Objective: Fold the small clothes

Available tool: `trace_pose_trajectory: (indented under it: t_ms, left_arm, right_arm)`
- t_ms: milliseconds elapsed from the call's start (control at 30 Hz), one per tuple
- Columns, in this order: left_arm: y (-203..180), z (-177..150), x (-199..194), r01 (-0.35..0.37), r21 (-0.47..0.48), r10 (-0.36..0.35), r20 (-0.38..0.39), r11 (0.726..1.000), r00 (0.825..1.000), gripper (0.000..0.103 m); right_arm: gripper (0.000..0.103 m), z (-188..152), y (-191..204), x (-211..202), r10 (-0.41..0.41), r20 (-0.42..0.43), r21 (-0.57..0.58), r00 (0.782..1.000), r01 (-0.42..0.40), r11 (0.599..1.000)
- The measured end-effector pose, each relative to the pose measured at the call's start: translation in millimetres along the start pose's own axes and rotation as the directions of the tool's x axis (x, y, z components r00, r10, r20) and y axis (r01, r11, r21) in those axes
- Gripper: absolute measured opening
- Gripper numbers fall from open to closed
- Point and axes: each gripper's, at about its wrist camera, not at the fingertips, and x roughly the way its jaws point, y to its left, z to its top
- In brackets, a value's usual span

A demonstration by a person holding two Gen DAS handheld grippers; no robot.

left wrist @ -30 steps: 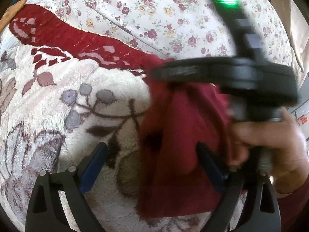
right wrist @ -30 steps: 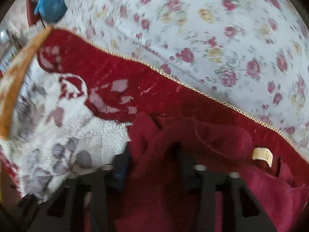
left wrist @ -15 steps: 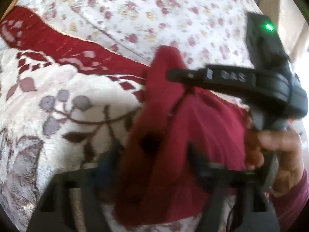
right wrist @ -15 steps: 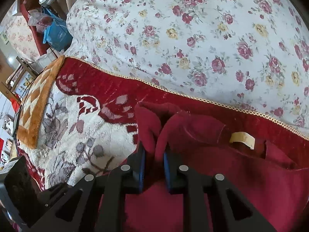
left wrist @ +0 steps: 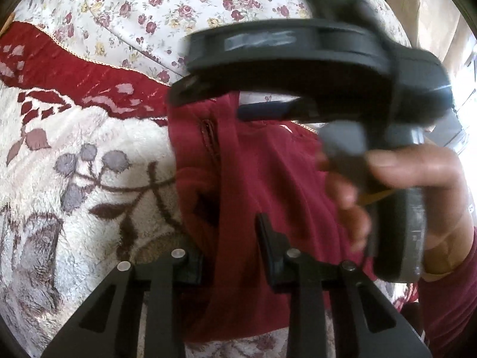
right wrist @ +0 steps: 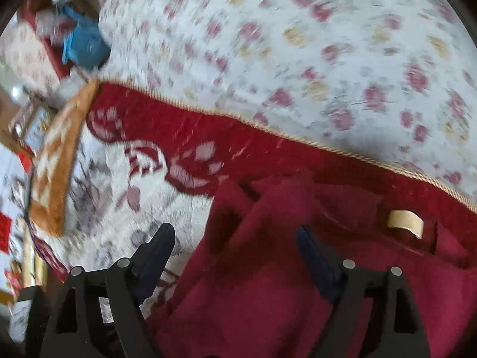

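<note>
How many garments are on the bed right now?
1: a dark red garment lying on the plush blanket, a fold between the closing left gripper fingers. Others may lie out of frame.

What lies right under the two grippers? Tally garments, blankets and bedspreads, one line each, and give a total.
Red garment: 1
Plush leaf-patterned blanket: 1
Floral bedspread: 1
Total: 3

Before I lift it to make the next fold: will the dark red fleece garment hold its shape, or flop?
Likely floppy: the dark red fleece garment already bunches into soft ridges on the plush blanket. Probably light, and its fuzzy nap should grip rather than slide. A fold stands between the closing left gripper; the rest would probably hang.
</note>
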Motion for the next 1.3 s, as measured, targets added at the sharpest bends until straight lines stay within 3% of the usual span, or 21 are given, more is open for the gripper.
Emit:
trace_pose_trajectory:
  t_ms: [133, 200, 300, 333, 400, 500, 600, 633, 700, 767, 867, 1067, 1300]
  left_arm:
    - [-6, -7, -5, -0.017, 0.024, 0.017, 0.005, 1.0, 1.0, 0.028]
    - [-9, -8, -3, -0.029, 0.038, 0.028, 0.006, 0.999, 1.0, 0.028]
    - [-10, -9, -2, -0.044, 0.045, 0.044, 0.002, 0.998, 0.999, 0.032]
    - [-10, -9, -1, -0.053, 0.044, 0.053, 0.003, 0.998, 0.999, 0.037]
    - [-9, -9, 2, -0.069, 0.033, 0.069, -0.005, 0.997, 0.998, 0.071]
    - [-8, -13, 2, -0.061, 0.001, 0.061, 0.001, 0.998, 0.998, 0.076]
    - [-13, -17, 8, -0.087, 0.018, 0.087, -0.001, 0.996, 0.996, 0.076]
    - [-13, -17, 10, -0.094, 0.024, 0.094, -0.001, 0.995, 0.996, 0.075]
    - [-21, -17, 11, -0.091, 0.038, 0.091, -0.009, 0.995, 0.996, 0.049]
    - [-24, -18, 12, -0.077, 0.035, 0.077, -0.024, 0.996, 0.997, 0.04]
    - [-33, -18, 9, -0.111, 0.055, 0.112, -0.016, 0.992, 0.994, 0.031]
    - [-59, -17, -2, -0.159, 0.109, 0.159, 0.01, 0.981, 0.987, 0.018]
    - [-110, -10, -22, -0.111, 0.142, 0.109, 0.026, 0.984, 0.994, 0.013]
  right_arm:
    - [0.089, 3, 11, 34, -0.054, -0.114, -0.062, 0.992, 0.047, 0.997]
    - [0.088, 0, 15, 42, -0.126, -0.125, -0.125, 0.984, 0.11, 0.986]
    - [0.059, -7, 10, 35, -0.178, -0.076, -0.152, 0.981, 0.165, 0.975]
    - [0.048, -9, 4, 29, -0.152, -0.058, -0.134, 0.987, 0.143, 0.98]
    - [0.035, -12, -9, 19, -0.098, -0.035, -0.079, 0.995, 0.095, 0.992]
    - [0.027, -19, -28, 7, -0.017, 0.012, -0.004, 1.0, 0.017, 1.0]
    - [0.027, -26, -39, 3, 0.042, 0.049, 0.057, 0.998, -0.045, 0.997]
    - [0.027, -26, -39, 2, 0.05, 0.056, 0.066, 0.997, -0.053, 0.996]
    - [0.027, -30, -43, -1, 0.062, 0.07, 0.078, 0.996, -0.068, 0.995]
    - [0.026, -33, -42, -6, 0.066, 0.082, 0.078, 0.994, -0.072, 0.994]
    - [0.024, -35, -39, -16, 0.076, 0.099, 0.082, 0.992, -0.084, 0.993]
    - [0.022, -40, -46, -51, 0.09, 0.15, 0.079, 0.985, -0.102, 0.992]
    - [0.021, -52, -68, -107, 0.093, 0.222, 0.097, 0.971, -0.117, 0.988]
